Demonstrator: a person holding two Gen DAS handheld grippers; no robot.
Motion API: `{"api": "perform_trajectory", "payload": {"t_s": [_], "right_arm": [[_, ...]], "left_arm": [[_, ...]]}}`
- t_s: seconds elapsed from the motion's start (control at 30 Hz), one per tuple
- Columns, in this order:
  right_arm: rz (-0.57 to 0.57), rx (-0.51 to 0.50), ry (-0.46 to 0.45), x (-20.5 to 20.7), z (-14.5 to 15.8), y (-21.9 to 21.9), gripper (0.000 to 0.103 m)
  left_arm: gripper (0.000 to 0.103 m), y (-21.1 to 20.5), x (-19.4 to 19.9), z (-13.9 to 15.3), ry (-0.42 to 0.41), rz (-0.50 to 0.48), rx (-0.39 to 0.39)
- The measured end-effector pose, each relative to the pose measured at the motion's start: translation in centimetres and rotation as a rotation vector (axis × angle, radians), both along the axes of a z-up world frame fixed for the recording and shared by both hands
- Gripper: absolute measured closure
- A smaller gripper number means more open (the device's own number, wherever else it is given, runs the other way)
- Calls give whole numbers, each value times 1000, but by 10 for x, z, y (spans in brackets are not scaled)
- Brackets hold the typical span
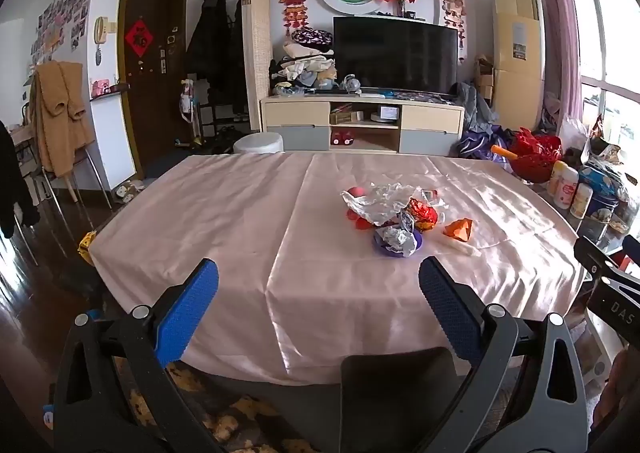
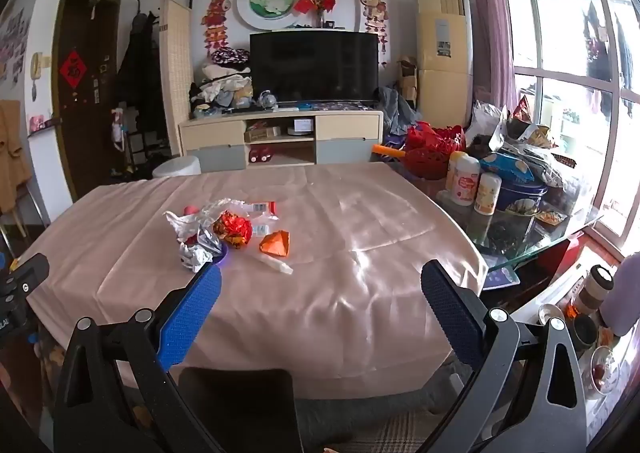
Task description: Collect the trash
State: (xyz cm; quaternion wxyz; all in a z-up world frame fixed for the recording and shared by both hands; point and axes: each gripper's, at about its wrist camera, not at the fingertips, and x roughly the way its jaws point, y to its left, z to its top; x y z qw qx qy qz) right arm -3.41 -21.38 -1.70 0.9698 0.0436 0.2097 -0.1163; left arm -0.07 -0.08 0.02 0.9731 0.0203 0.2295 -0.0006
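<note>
The left gripper hangs above the near edge of the table with its blue-padded fingers spread wide and nothing between them. The right gripper is likewise released, jaws far apart and empty, tilted slightly down toward the tabletop; part of it shows at the right edge of the left wrist view.

Beyond both lies a table draped in a shiny pale pink cloth with fold creases. The trash pile sits on the cloth past the fingertips, toward the middle of the table, well apart from either gripper. It is a loose heap of crumpled wrappers: a large sheet of wrinkled silver foil on top, a scrunched red-and-gold foil wrapper beside it, and a small balled silver wrapper resting in a purple dish at the near side. A small pink-red round item peeks out at the far edge. Clear plastic packaging with a red-edged label lies behind the heap. An orange folded paper piece sits just beside the pile, and a pale translucent strip lies on the cloth just in front of it.
</note>
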Motion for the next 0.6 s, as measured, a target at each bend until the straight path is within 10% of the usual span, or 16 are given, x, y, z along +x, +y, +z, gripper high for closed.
{"api": "perform_trajectory", "payload": {"t_s": [0.6], "right_arm": [[17, -5, -2, 1, 5, 7, 3]], "left_arm": [[8, -8, 2, 2, 6, -35, -27]]}}
